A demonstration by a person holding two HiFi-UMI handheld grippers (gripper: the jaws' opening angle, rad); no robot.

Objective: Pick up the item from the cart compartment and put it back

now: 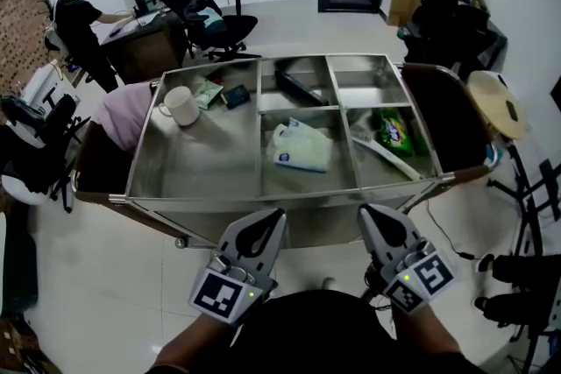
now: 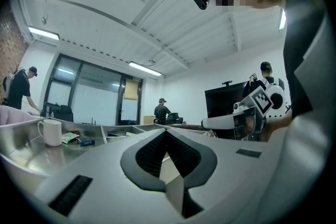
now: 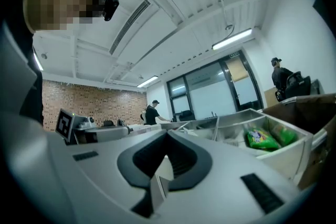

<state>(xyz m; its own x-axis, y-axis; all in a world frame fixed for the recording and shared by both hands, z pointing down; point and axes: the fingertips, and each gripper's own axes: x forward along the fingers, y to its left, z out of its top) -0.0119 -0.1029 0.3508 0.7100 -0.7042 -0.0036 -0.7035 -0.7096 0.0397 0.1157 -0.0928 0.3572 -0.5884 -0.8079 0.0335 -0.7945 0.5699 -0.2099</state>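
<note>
A steel cart point(image 1: 289, 198) with several compartments stands in front of me. Its wide left bay holds a white mug point(image 1: 181, 106), a green packet and a small dark box. A white bag point(image 1: 301, 147) lies in the front middle bay. Behind it lies a black item point(image 1: 298, 88). A green snack packet point(image 1: 394, 133) lies in the front right bay. My left gripper point(image 1: 275, 214) and right gripper point(image 1: 365, 210) hover side by side before the cart's near edge, both shut and empty. The left gripper view shows its shut tips point(image 2: 167, 131) and the mug point(image 2: 51, 131). The right gripper view shows shut tips point(image 3: 167, 134) and the packet point(image 3: 261, 139).
A pink cloth point(image 1: 123, 114) hangs over the cart's left end. A round wooden stool point(image 1: 496, 103) and black stands are at the right. Office chairs, desks and two people are at the back of the room.
</note>
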